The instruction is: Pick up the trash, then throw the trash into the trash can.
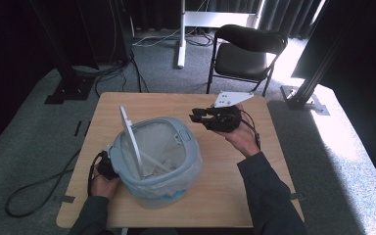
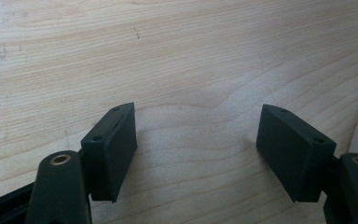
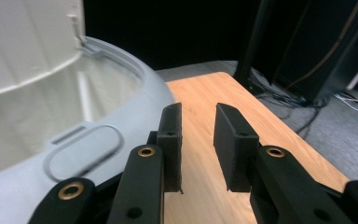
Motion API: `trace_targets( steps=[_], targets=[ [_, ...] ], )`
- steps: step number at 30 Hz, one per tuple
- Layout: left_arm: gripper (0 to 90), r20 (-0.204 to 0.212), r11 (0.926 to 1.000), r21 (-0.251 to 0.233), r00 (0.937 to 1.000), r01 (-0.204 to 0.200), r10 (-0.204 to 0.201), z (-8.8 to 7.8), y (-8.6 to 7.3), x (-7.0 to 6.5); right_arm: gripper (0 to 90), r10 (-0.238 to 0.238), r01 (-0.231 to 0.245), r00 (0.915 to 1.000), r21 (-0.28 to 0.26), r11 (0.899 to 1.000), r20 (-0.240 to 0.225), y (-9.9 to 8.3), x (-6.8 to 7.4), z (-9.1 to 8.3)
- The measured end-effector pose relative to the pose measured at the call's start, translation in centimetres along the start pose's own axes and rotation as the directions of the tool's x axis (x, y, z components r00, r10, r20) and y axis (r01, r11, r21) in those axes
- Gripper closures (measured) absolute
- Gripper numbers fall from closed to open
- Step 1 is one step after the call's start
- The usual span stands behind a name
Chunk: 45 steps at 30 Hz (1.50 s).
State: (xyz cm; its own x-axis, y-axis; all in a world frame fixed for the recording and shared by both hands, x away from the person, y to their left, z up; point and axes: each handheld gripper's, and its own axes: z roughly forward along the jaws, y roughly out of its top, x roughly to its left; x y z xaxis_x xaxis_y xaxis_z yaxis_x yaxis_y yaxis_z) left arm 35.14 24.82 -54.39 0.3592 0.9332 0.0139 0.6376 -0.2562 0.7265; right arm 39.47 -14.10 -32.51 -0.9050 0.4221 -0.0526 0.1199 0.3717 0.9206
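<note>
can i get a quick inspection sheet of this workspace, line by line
surface: wooden table, bare wood around the bin
job's things: light blue bin with a clear liner, white lid standing raised
clutter: nothing seen
grippers: left gripper low beside the bin, jaws wide apart over bare wood, nothing between them; right gripper by the bin's rim, jaws narrowly apart, nothing between them
cables: black cable looping on the floor at left, more cables on the floor behind the table
surroundings: black chair, grey carpet, dark curtains
</note>
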Motion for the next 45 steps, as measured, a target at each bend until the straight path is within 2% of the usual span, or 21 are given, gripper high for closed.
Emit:
trace_targets(
  steps=[6, 17, 26, 34, 45],
  targets=[
    [28.8, 0.0, 1.0, 0.004, 1.0, -0.003, 0.003, 0.0, 0.1, 0.0, 71.5, 0.022, -0.022, 0.9989, 0.013, 1.0, 0.042, -0.7, -0.9, -0.1],
    [28.8, 0.0, 1.0, 0.004, 1.0, -0.003, 0.003, 0.0, 0.1, 0.0, 71.5, 0.049, -0.051, 0.9963, 0.032, 0.998, 0.07, -1.8, -1.9, 0.1],
    [28.8, 0.0, 1.0, 0.004, 1.0, -0.003, 0.003, 0.1, 0.1, 0.0, 67.6, 0.065, -0.072, 0.9907, 0.05, 0.996, 0.119, -2.4, -2.8, 0.3],
    [28.8, 0.0, 1.0, 0.003, 1.0, -0.003, 0.003, 0.0, 0.1, 0.0, 67.5, 0.094, -0.107, 0.9843, 0.078, 0.991, 0.149, -3.7, -4.0, 1.7],
    [28.8, -0.001, 1.0, 0.002, 1.0, 0.0, 0.0, 0.0, 0.0, 0.0, 67.3, 0.138, -0.163, 0.9737, 0.13, 0.978, 0.181, -5.8, -5.4, 4.1]
  ],
)
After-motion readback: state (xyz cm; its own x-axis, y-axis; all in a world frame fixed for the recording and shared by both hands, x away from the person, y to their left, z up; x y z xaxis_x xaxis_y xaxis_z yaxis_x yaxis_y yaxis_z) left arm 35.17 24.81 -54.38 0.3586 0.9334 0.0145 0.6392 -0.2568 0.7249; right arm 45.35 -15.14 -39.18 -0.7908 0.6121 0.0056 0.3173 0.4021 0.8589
